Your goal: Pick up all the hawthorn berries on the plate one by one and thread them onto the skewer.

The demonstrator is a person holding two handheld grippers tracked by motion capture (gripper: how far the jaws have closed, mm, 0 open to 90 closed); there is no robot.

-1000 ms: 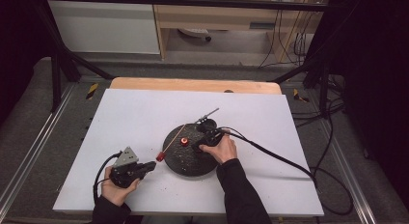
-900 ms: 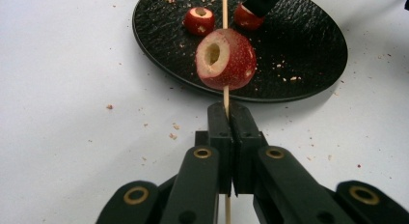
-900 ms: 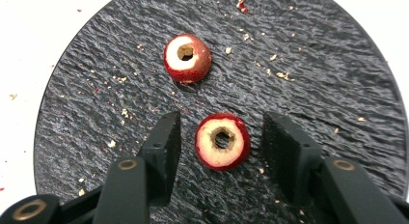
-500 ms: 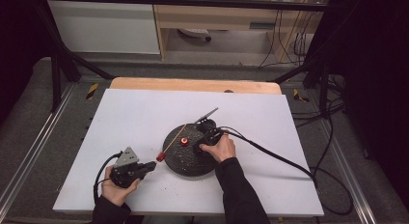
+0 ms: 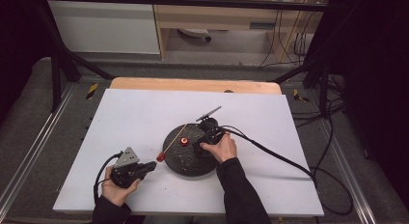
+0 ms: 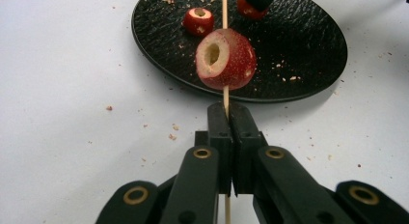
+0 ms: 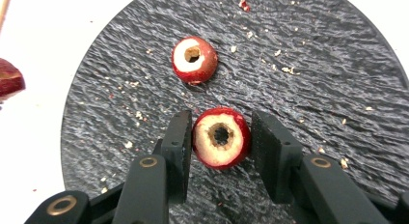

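Your round black plate [image 7: 337, 79] has a rough, rippled slate-like face with a dull sheen, dusted with pale crumbs, and it sits on a smooth matt white tabletop [image 5: 135, 118] edged at the far side by a bare light wooden board [image 5: 193, 84]. Your thin pale wooden skewer [image 6: 224, 96] looks dry and unvarnished; the cored red fruit on it [image 6: 226, 60] has glossy skin and a grainy cream-coloured cut face, same as the cored red fruit between the right jaws [image 7: 222, 137]. Both grippers, left [image 6: 230, 122] and right [image 7: 219, 137], show matt black plastic jaws with brass-coloured metal rivets.
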